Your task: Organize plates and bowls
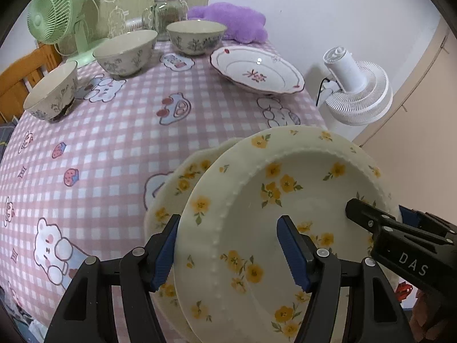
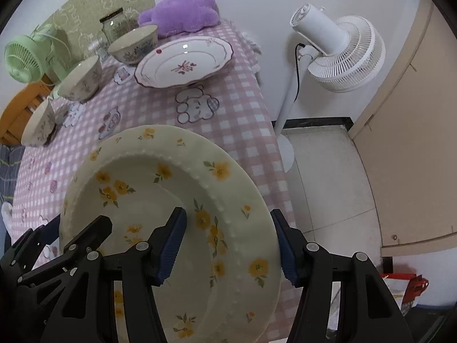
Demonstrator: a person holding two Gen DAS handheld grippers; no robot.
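A cream plate with yellow flowers (image 1: 285, 200) (image 2: 160, 177) is held tilted above a second matching plate (image 1: 177, 183) at the table's near right edge. My left gripper (image 1: 228, 245) straddles its left rim, one finger over and one under, jaws wide. My right gripper (image 2: 228, 243) straddles its right rim the same way; it also shows in the left wrist view (image 1: 400, 228). A white plate with red flowers (image 1: 257, 70) (image 2: 184, 61) lies at the far right. Three floral bowls (image 1: 195, 37) (image 1: 125, 51) (image 1: 52, 90) stand along the far left.
The table has a pink checked cloth (image 1: 114, 143). At the back stand a green fan (image 1: 54, 14), a glass jar (image 1: 167, 8) and a purple plush (image 1: 231, 20). A white floor fan (image 2: 337, 51) stands right of the table over tiled floor.
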